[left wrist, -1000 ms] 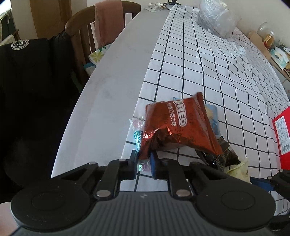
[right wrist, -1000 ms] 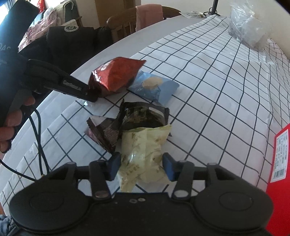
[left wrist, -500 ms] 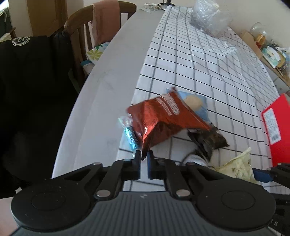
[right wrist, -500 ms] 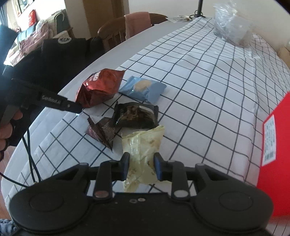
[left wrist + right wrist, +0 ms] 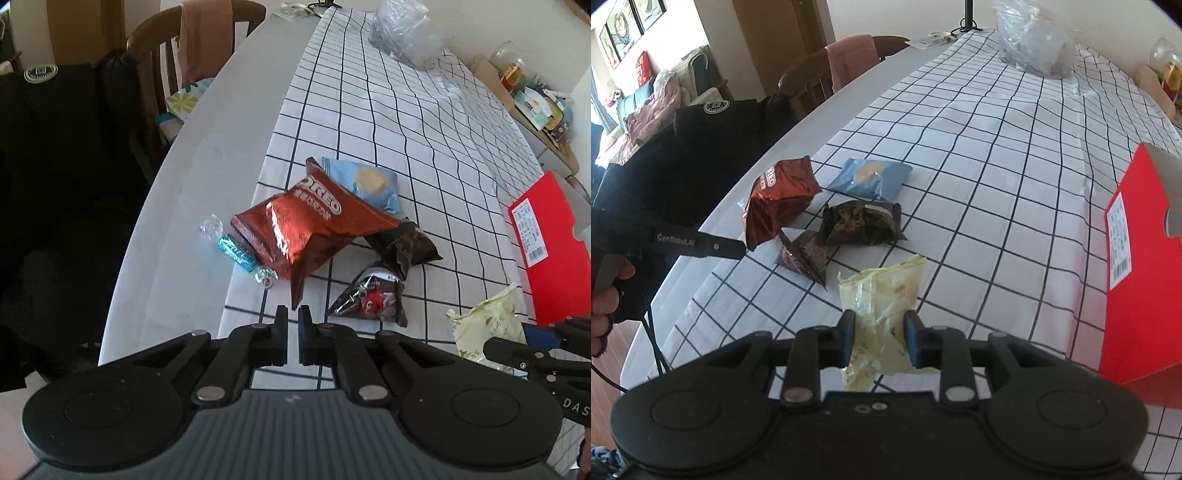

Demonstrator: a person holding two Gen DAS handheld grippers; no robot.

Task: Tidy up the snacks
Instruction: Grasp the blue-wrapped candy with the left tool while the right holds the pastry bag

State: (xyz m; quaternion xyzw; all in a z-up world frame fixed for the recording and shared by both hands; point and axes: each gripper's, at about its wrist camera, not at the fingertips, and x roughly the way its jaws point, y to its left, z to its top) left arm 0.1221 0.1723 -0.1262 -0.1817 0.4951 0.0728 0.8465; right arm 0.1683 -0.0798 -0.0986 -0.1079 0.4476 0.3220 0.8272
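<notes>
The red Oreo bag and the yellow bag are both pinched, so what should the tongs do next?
Probably carry both toward the red box. The left tongs are shut on a corner of the Oreo bag, and the right tongs grip the pale yellow bag, which looks lifted off the checked cloth. The box appears the likely place for snacks.

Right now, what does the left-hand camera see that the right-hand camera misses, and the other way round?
Only the left wrist view shows the teal wrapped candy beside the Oreo bag, and its own left gripper pinching that bag's corner. Only the right wrist view shows the right gripper closed on the pale yellow packet, and the hand holding the other tool. Both show the blue packet, the dark wrapper and the red box.
</notes>
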